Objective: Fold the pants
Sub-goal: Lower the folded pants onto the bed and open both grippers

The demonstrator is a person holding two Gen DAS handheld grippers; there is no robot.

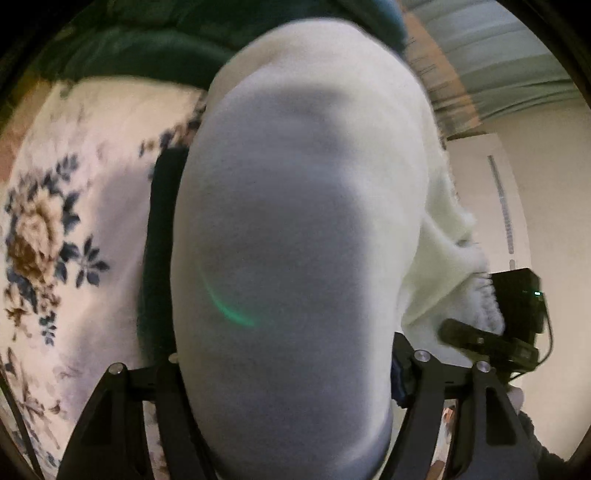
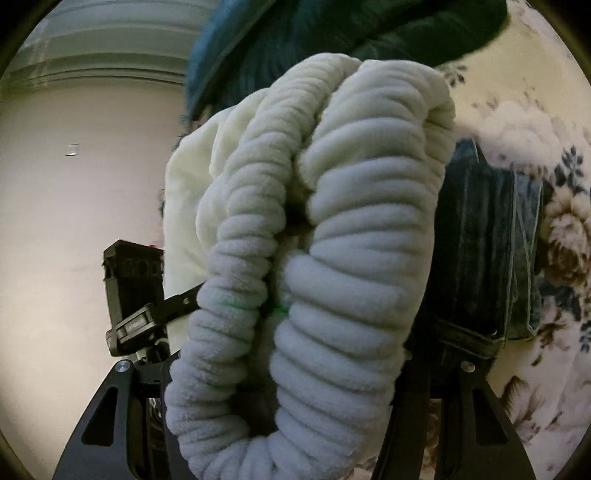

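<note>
The white fleece pants [image 1: 295,240] fill the middle of the left wrist view, folded over and hanging in front of the lens. My left gripper [image 1: 284,373] is shut on the pants; its fingertips are hidden by the cloth. In the right wrist view the pants' ribbed elastic waistband [image 2: 332,258] bunches in two thick folds. My right gripper [image 2: 284,380] is shut on this waistband, fingertips hidden under it. The other gripper shows in each view, at the right edge [image 1: 491,343] and at the left [image 2: 136,321], close beside the pants.
A floral bedspread [image 1: 66,240] lies below, also in the right wrist view [image 2: 554,258]. Folded dark jeans [image 2: 487,251] lie on it. A dark green quilted cover [image 2: 332,29] lies at the far side. A pale wall [image 2: 74,221] stands behind.
</note>
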